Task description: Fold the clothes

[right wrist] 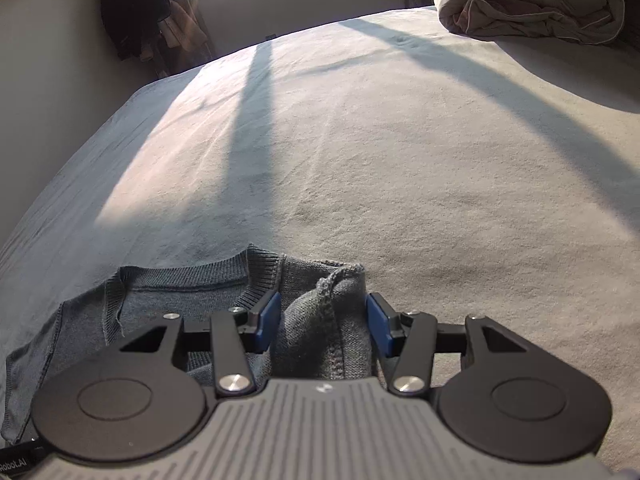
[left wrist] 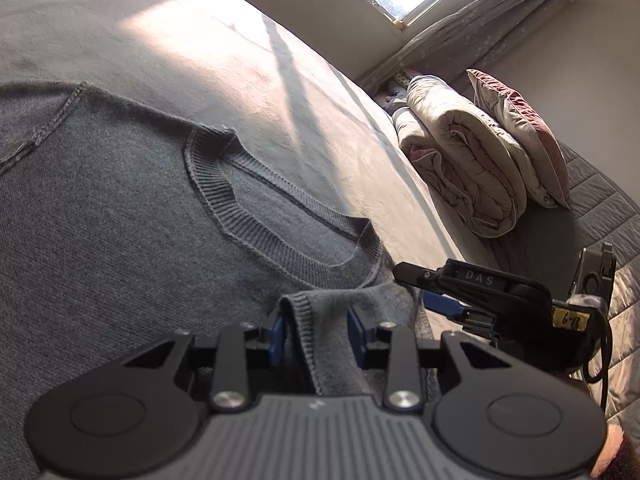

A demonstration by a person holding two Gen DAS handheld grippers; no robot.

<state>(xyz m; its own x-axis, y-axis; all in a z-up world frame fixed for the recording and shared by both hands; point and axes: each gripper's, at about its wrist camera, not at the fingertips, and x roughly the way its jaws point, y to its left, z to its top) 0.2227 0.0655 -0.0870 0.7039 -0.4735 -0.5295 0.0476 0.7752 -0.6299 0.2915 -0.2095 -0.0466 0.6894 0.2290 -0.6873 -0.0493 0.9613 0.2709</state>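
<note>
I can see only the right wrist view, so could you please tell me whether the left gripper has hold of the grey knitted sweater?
Observer: Yes. The left gripper is shut on a stitched edge of the grey knitted sweater, just below its ribbed neckline.
Operator: Thank you. Where does my right gripper sit relative to it?
Observer: Immediately to its right, at the sweater's edge beside the end of the neckline.
Operator: Is anything behind the folded beige quilt?
Observer: A maroon and beige pillow leans against it on the far side.
</note>
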